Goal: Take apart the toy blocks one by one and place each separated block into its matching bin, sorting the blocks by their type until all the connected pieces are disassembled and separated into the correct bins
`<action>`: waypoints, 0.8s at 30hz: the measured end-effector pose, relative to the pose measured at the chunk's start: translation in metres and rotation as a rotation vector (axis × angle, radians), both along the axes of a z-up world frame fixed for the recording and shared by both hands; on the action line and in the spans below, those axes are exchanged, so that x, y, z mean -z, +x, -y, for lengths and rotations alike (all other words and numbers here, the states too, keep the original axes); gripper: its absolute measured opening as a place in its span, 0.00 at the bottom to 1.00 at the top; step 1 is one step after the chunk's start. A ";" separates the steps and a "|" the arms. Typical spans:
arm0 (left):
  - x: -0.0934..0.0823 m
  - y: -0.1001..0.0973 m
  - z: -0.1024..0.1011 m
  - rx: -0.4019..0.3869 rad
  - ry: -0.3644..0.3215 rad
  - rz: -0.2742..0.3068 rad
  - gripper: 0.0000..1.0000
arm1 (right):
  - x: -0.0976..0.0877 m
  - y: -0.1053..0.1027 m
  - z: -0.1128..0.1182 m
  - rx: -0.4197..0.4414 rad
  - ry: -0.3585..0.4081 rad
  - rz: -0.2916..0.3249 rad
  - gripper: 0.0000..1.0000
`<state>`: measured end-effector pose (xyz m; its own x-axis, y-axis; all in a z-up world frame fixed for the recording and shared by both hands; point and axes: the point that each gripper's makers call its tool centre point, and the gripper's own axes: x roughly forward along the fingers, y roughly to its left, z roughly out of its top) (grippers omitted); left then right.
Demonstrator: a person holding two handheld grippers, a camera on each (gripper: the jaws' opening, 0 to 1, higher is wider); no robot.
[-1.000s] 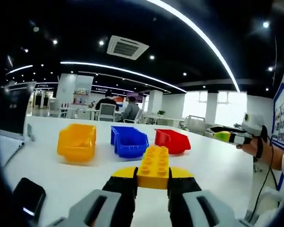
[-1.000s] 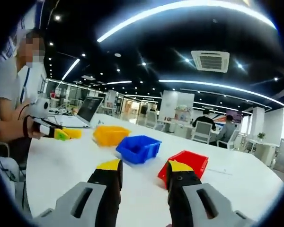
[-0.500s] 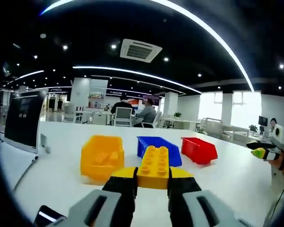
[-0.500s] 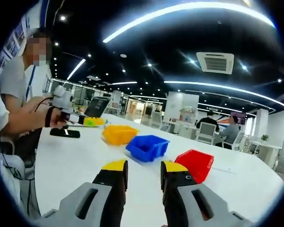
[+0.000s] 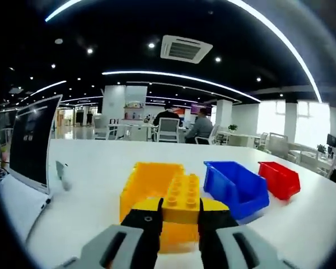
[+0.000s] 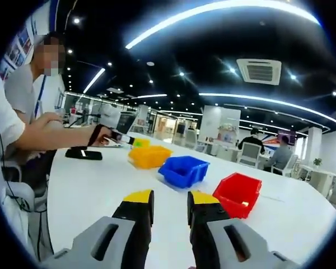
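Note:
My left gripper (image 5: 180, 212) is shut on a yellow studded block (image 5: 182, 197), held just above and in front of the yellow bin (image 5: 147, 182). To its right stand the blue bin (image 5: 235, 188) and the red bin (image 5: 279, 179). In the right gripper view, the same three bins line up: yellow bin (image 6: 150, 157), blue bin (image 6: 183, 170), red bin (image 6: 241, 193). There a person's hand holds the left gripper (image 6: 133, 142) with the yellow block (image 6: 139, 143) at the yellow bin. My right gripper (image 6: 171, 200) hovers over the white table (image 6: 84, 196), jaws narrowly apart with nothing between them.
An open laptop (image 5: 31, 145) stands at the table's left. A black phone (image 6: 84, 153) lies near the person's arm. The person sits at the left of the right gripper view. Office chairs and seated people are far behind.
The left gripper carried the yellow block leftward and closer to the yellow bin, which now looms right behind it. The right gripper's jaws have narrowed a little.

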<state>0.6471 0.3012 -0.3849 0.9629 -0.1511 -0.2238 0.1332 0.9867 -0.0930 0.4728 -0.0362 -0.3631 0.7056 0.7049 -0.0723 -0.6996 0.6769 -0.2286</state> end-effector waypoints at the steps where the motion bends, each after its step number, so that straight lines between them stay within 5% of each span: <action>1: 0.001 0.005 -0.004 -0.012 0.005 -0.004 0.26 | 0.000 0.000 0.000 -0.001 0.002 -0.001 0.26; 11: 0.015 0.031 -0.023 -0.095 0.079 -0.035 0.28 | 0.005 -0.008 -0.006 -0.020 0.000 -0.011 0.27; 14: 0.011 0.030 -0.023 -0.099 0.104 0.000 0.55 | 0.007 -0.008 -0.003 -0.017 -0.004 -0.019 0.28; 16: 0.008 0.027 -0.022 -0.094 0.102 0.013 0.61 | 0.008 -0.008 -0.001 -0.014 -0.004 -0.022 0.28; 22: -0.006 0.004 -0.004 -0.036 0.102 0.054 0.53 | 0.005 -0.006 0.004 0.001 0.007 -0.011 0.35; 24: -0.013 -0.013 0.011 0.005 0.048 0.078 0.49 | 0.004 -0.004 0.008 0.016 0.014 -0.006 0.34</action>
<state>0.6340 0.2906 -0.3719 0.9769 -0.1472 -0.1548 0.1434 0.9890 -0.0352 0.4692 -0.0445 -0.3668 0.7163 0.6946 -0.0667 -0.6901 0.6909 -0.2152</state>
